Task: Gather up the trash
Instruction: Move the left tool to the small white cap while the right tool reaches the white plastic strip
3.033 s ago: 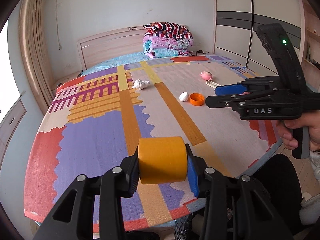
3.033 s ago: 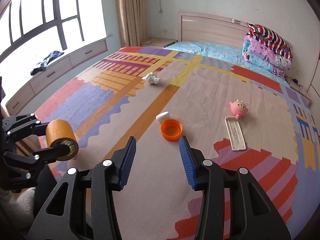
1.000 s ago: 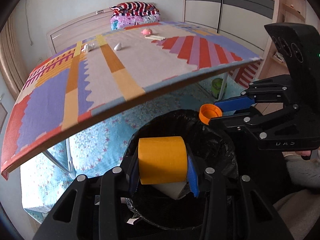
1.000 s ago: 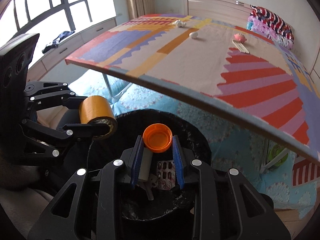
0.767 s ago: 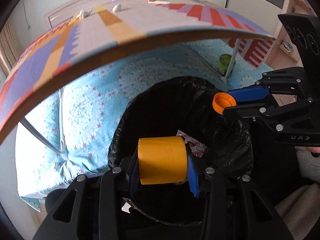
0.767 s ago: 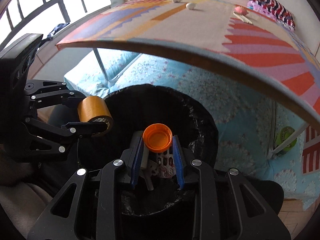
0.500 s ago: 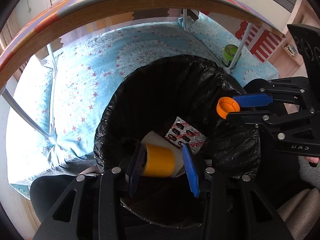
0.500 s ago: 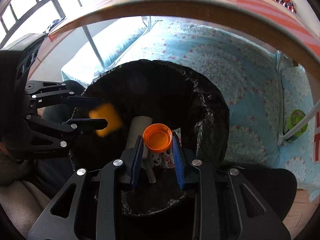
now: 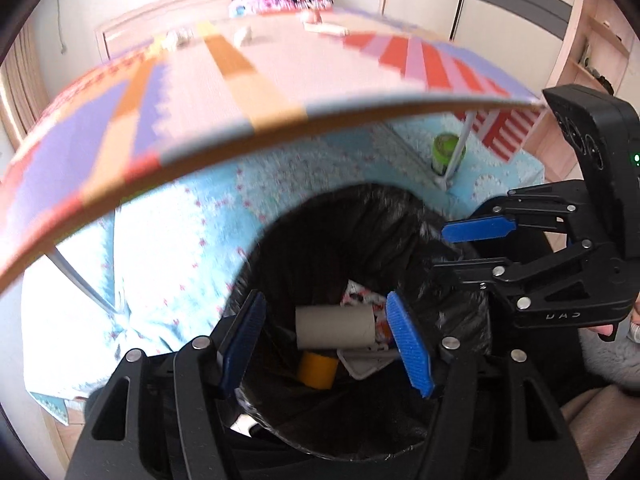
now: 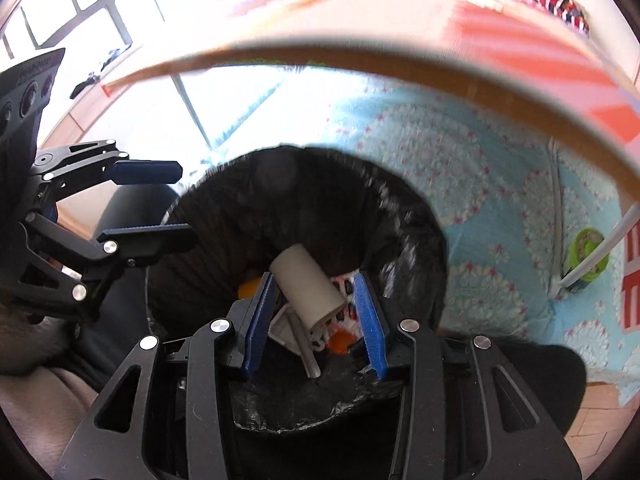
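Change: both loads have left the grippers since the earlier frames; half a second ago the right one pinched the orange cap and the tape roll was falling from the left one, and now both lie in the bin
Table point(image 9: 280, 92): its patterned top fills the upper part of both views, motion-blurred; small items on the far side are too blurred to name
Floor mat point(image 9: 160, 240): light blue with a flower pattern, under the table and around the bin
Trash bin point(image 9: 360, 216): lined with a black bag, below the near table edge; both grippers hang over its mouth
Left gripper point(image 9: 326, 344): jaws spread wide apart, nothing between the blue pads; seen from the right wrist point(image 10: 160, 204) it stands at the left side of the bin, also empty
Right gripper point(image 10: 316, 324): jaws apart, holding nothing; in the left wrist view point(image 9: 464, 248) it hovers at the right side of the bin, the blue finger point(image 9: 476, 229) clear of any object
Cardboard tube point(image 9: 335, 327): grey-beige, on top of the rubbish inside the bin; seen tilted from the right wrist point(image 10: 308, 284)
Tape roll point(image 9: 317, 370): orange-yellow, inside the bin, partly under the tube
Blister pack point(image 9: 362, 300): white with red marks, just behind the tube
Orange cap point(image 10: 340, 340): at the bin bottom beside the tube, partly hidden
Green can point(image 9: 445, 153): on the mat near a table leg, well apart from the bin
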Action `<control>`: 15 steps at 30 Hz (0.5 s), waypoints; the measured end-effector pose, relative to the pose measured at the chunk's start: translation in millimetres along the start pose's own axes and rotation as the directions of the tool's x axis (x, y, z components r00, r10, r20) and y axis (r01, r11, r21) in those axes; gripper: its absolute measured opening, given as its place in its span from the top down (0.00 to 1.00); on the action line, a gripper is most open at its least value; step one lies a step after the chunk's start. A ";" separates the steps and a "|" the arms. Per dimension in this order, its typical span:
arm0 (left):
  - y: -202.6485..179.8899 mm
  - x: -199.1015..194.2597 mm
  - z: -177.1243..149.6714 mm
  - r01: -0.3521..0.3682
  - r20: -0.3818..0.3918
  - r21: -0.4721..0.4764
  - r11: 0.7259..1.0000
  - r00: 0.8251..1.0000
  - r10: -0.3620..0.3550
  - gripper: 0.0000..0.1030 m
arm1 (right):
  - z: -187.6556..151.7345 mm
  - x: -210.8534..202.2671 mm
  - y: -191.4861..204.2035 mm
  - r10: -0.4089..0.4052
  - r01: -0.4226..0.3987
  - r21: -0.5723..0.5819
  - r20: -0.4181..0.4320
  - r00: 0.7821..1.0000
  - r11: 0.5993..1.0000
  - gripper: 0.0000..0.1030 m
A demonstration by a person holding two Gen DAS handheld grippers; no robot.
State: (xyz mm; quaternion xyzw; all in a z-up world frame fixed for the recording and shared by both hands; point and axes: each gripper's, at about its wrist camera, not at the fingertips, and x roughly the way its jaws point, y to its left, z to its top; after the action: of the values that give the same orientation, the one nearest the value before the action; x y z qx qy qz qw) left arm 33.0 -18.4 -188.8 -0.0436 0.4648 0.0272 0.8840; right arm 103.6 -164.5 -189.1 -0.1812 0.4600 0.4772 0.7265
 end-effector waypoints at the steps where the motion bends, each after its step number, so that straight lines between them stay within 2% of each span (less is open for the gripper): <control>1: 0.7 -6.0 2.6 -0.001 0.016 0.000 1.000 1.000 0.001 0.41 | 3.6 -7.4 -0.2 -0.003 0.003 -0.002 0.022 1.000 1.000 0.60; 4: 0.2 -24.7 11.8 0.001 0.071 0.014 1.000 0.997 -0.002 0.41 | 14.3 -30.9 -2.2 -0.017 0.018 -0.006 0.091 0.996 1.000 0.61; 7: -1.8 -44.8 22.9 -0.060 0.144 0.029 0.998 0.988 0.055 0.41 | 23.8 -51.7 -4.9 -0.031 0.032 -0.007 0.149 0.988 0.999 0.60; 15: 3.5 -80.4 52.8 -0.075 0.258 0.050 0.996 0.964 0.059 0.41 | 50.7 -80.0 -13.9 -0.062 0.067 -0.013 0.254 0.965 0.998 0.60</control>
State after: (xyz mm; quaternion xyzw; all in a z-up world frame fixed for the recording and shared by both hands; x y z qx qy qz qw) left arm 30.4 -10.2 -93.0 0.0025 0.3482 0.0487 0.9361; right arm 130.9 -177.6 -98.3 -0.1417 0.3520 0.4775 0.7924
